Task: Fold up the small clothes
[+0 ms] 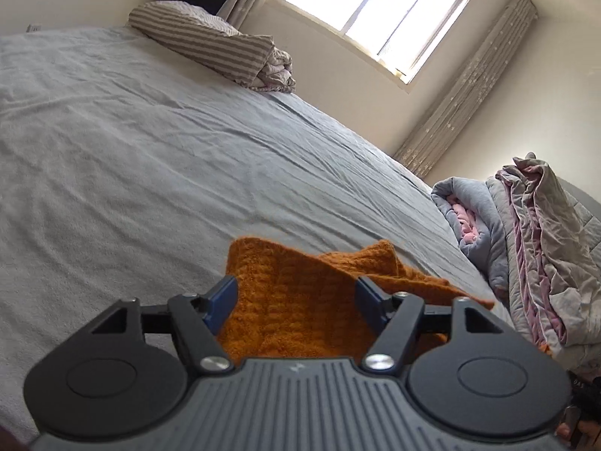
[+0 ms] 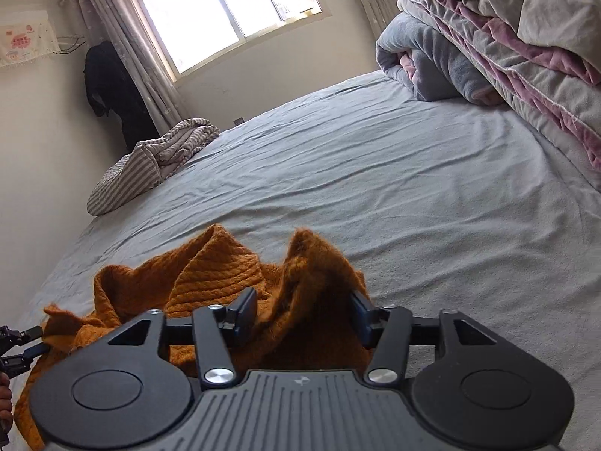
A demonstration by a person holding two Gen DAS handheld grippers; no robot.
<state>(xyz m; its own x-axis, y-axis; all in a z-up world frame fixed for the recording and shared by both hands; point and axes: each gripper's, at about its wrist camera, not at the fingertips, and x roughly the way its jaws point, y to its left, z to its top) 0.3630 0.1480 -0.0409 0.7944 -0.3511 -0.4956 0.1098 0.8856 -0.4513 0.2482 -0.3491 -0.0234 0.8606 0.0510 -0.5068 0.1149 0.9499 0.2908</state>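
Ribbed grey housing fills the bottom of both of my views, and past it the blue-padded jaws of my left gripper (image 1: 295, 302) stand spread apart, with a stretch of the orange knitted garment (image 1: 300, 300) lying between them; the pads sit at its edges without pinching it. My right gripper (image 2: 302, 315) is likewise released, its jaws wide, and a peaked fold of the same orange knit (image 2: 210, 274) stands up loose between them. That garment lies crumpled on the grey bedsheet (image 2: 375, 188), near the bed's near edge, and reaches from one gripper to the other; in the right view my left gripper's fingers (image 2: 35, 349) show at the far left, at the knit's corner. Farther up the bed, a striped quilt (image 1: 214, 45) is folded near the wall below the window (image 1: 375, 11). A heap of grey and pink blankets (image 2: 488, 45) is piled along the bed's right side.
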